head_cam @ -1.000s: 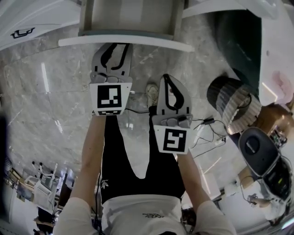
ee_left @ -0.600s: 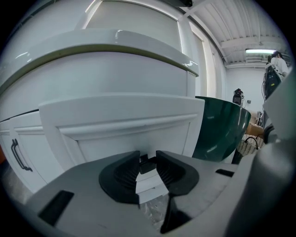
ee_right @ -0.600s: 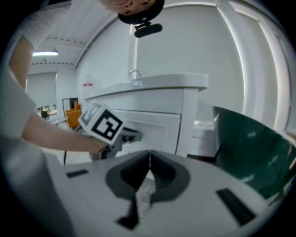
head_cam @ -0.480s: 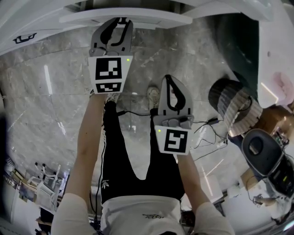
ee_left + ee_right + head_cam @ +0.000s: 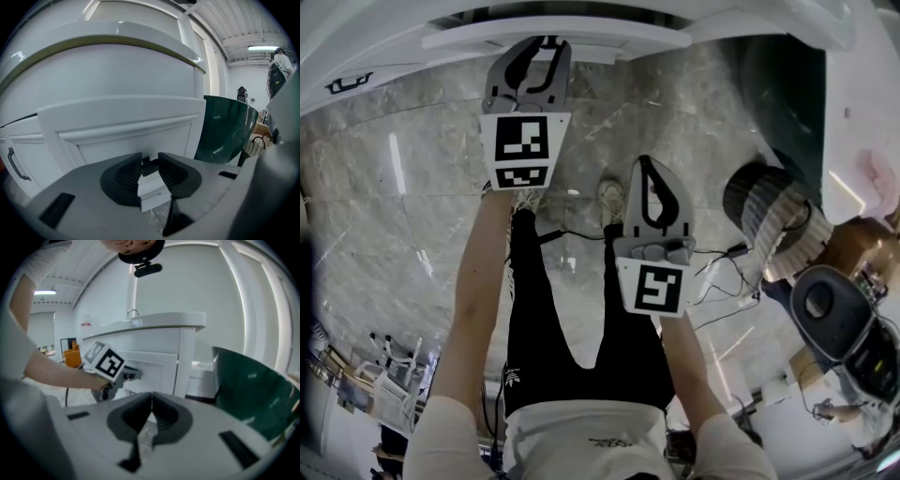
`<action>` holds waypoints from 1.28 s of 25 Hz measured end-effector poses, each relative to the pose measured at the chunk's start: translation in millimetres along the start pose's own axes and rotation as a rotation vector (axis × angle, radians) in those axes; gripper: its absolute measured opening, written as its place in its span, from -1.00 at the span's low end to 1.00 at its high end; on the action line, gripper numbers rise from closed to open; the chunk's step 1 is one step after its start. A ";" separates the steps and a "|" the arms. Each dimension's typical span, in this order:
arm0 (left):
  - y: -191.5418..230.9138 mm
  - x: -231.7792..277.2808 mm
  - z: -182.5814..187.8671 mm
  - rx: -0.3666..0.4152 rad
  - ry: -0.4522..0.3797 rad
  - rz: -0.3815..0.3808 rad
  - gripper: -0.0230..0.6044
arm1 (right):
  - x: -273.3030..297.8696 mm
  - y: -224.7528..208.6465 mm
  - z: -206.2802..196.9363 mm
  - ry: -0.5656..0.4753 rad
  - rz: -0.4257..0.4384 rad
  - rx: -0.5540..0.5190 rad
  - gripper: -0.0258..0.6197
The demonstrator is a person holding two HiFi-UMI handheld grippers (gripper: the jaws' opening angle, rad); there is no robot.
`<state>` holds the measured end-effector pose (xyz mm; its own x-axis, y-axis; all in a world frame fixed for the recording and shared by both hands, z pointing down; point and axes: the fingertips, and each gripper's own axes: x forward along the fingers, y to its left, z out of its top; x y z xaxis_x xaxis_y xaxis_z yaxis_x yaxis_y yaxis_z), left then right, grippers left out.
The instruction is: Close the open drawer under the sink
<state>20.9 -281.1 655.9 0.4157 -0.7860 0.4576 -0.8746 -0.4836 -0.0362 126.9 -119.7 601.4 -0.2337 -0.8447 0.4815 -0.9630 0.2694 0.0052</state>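
Observation:
The white drawer front (image 5: 558, 36) lies pushed in under the sink counter (image 5: 154, 319); no drawer interior shows. My left gripper (image 5: 546, 47) reaches up to that panel. In the left gripper view, the panel (image 5: 126, 126) fills the frame and a small dark handle (image 5: 149, 166) sits between the jaw tips, with both pads against it. From the right gripper view, the left gripper (image 5: 136, 374) is at the cabinet face. My right gripper (image 5: 649, 169) hangs back over the floor, shut on nothing, its tips meeting (image 5: 151, 398).
A dark green bin (image 5: 778, 84) stands right of the cabinet, also in the left gripper view (image 5: 225, 126). A striped basket (image 5: 773, 211), a black appliance (image 5: 830, 305) and cables (image 5: 722, 253) lie on the marble floor at right. Another cabinet handle (image 5: 347, 82) is at left.
The drawer has gone from standing open, with its inside showing, to pushed in. My left gripper moved forward with it, then held still. The right gripper stayed put.

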 end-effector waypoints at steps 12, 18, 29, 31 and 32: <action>5.0 12.8 5.0 0.002 0.023 -0.018 -0.52 | 1.2 5.0 -4.6 0.009 0.012 0.006 -0.83; 7.5 17.0 5.9 0.003 0.034 -0.023 -0.52 | 2.8 -1.4 -3.4 0.008 -0.002 0.011 -0.83; 5.1 16.0 5.8 -0.007 0.035 -0.052 -0.52 | -0.1 4.2 -2.2 0.000 0.015 0.001 -0.83; 5.2 15.9 6.2 -0.021 0.032 -0.060 -0.52 | -0.6 4.6 -2.2 -0.004 0.015 0.010 -0.83; 5.0 15.7 6.0 -0.030 0.032 -0.064 -0.52 | -1.7 4.6 -3.0 -0.002 0.013 0.016 -0.83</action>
<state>24.5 -298.2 657.5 0.4627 -0.7410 0.4866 -0.8540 -0.5200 0.0202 123.3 -115.6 603.3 -0.2463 -0.8422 0.4796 -0.9619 0.2730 -0.0147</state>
